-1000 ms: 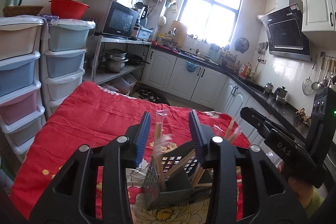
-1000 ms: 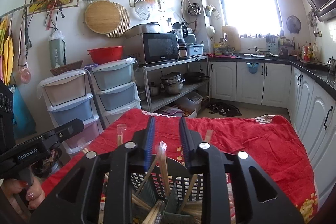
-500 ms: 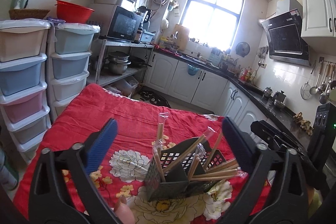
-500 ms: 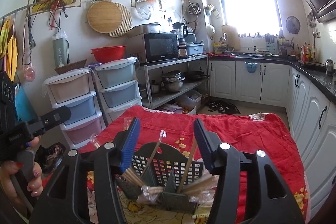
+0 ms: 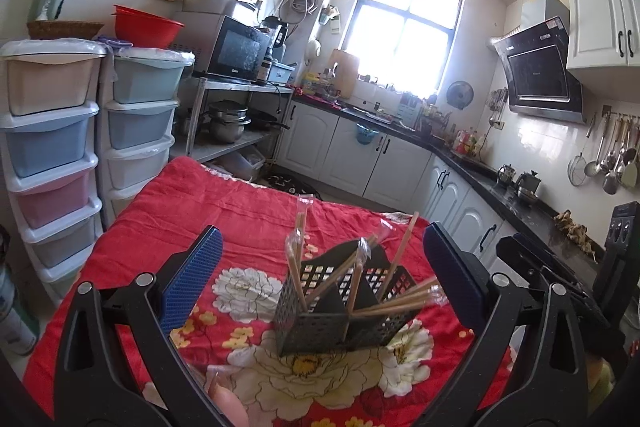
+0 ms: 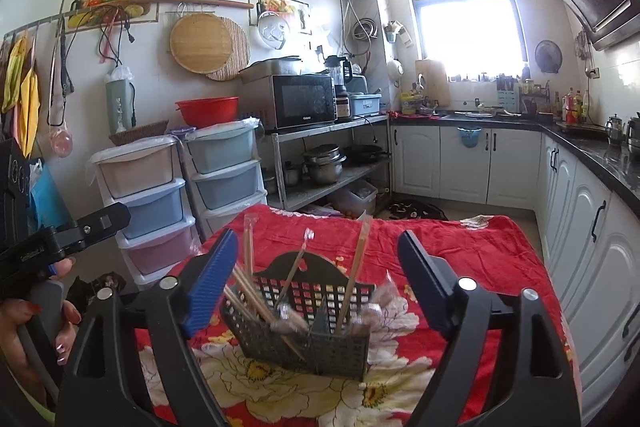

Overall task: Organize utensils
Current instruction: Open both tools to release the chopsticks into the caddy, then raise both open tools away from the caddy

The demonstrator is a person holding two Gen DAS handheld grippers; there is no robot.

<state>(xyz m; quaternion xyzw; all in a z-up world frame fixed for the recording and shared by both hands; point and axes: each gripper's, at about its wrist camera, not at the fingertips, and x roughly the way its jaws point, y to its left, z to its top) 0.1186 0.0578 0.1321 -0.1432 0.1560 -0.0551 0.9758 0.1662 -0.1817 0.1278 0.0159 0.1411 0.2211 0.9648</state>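
A dark perforated utensil caddy (image 5: 344, 323) stands on the red flowered tablecloth (image 5: 240, 211). Several wrapped wooden chopsticks (image 5: 400, 251) stick out of its compartments, some upright and some leaning right. My left gripper (image 5: 320, 275) is wide open and empty, held above and in front of the caddy. In the right wrist view the caddy (image 6: 304, 331) holds the chopsticks (image 6: 356, 271) too. My right gripper (image 6: 316, 279) is wide open and empty, with the caddy between and beyond its jaws.
Stacked plastic drawers (image 5: 52, 147) stand left of the table. A metal shelf with a microwave (image 5: 236, 51) and pots is behind. White cabinets with a black counter (image 5: 472, 163) run along the back and right. The other handle (image 5: 560, 275) shows at right.
Both grippers went from nearly closed around chopsticks to wide open, letting the chopsticks drop into the caddy, and pulled back and up from it.
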